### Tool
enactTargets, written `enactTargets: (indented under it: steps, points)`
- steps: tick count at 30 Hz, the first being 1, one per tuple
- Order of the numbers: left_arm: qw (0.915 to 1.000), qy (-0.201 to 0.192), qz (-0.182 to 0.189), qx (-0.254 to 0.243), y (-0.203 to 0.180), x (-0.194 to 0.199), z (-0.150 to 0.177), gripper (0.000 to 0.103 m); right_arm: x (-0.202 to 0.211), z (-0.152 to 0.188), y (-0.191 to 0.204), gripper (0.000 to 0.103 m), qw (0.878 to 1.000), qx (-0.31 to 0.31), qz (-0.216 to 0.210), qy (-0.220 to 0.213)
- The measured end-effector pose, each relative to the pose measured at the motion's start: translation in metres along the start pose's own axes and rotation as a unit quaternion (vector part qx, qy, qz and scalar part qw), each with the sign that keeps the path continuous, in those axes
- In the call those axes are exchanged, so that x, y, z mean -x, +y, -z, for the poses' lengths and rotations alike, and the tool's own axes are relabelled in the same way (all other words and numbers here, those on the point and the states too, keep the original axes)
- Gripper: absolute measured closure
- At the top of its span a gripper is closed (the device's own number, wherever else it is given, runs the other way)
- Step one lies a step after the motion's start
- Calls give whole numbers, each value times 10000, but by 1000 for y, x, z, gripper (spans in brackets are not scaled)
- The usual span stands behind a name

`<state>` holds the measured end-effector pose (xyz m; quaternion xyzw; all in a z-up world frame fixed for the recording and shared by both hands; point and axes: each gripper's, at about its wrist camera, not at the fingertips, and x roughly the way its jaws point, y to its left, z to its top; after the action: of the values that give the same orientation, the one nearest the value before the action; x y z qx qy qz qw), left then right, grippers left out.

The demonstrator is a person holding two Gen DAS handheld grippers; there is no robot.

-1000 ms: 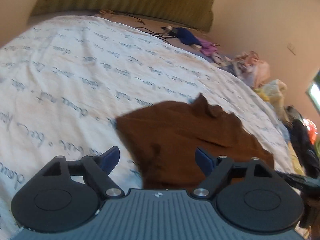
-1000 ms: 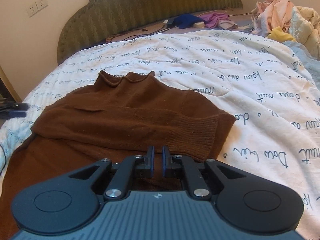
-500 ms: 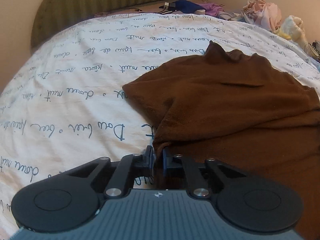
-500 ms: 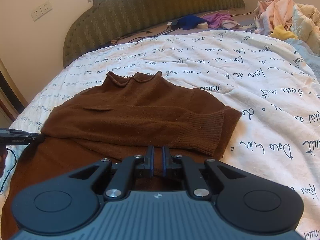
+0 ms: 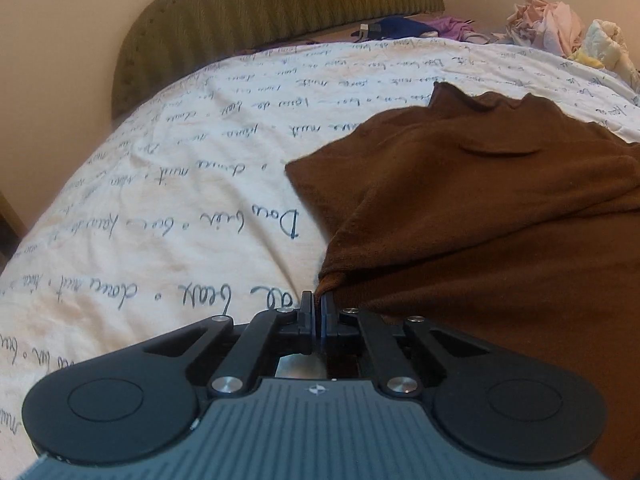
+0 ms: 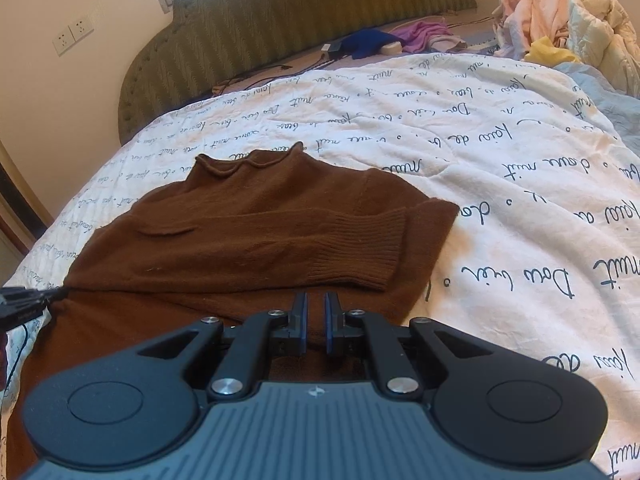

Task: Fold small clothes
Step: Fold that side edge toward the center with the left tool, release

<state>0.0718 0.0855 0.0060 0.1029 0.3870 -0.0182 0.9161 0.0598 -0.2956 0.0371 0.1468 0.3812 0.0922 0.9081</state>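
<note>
Leftmost, the left tool (image 5: 316,312) is seen with its jaws brought fully together on the near left edge of a brown sweater (image 5: 500,216), a small pinch of knit being drawn up between the pads; the same tool can be made out at the left border of the right wrist view (image 6: 28,300), touching the sweater's side. The sweater (image 6: 256,232) is spread on a white quilt (image 6: 500,168) printed with script, its collar pointed toward the green headboard (image 6: 304,4) and its hem toward the tools, so that its long axis runs away from both of them. A sleeve has been laid across the chest, its ribbed cuff (image 6: 368,248) ending near the right side. Further right, the right tool (image 6: 313,324) is held over the lower body of the sweater with its jaws nearly together; brown knit is seen in the narrow gap, but whether it is actually pinched cannot be told with certainty. The coming move is judged to turn on this: the sweater's lower part lies just ahead of and beneath both tools, one at each side, so the hem would have to be carried forward along the long axis toward the collar. A heap of other clothes (image 6: 560,12) is left at the far right.
</note>
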Motion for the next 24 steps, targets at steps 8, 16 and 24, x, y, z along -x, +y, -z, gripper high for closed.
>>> enactTargets:
  steps: [8, 16, 24]
  points:
    - [9933, -770, -355, 783, 21, 28, -55, 50, -5, -9, -16, 95, 9997, -230, 0, -17]
    - [9829, 674, 870, 1476, 23, -84, -98, 67, -27, -29, -36, 95, 9973, -662, -161, -267]
    - [9992, -96, -342, -161, 4, -94, -86, 82, -56, -16, -33, 96, 9986, 226, 482, -48]
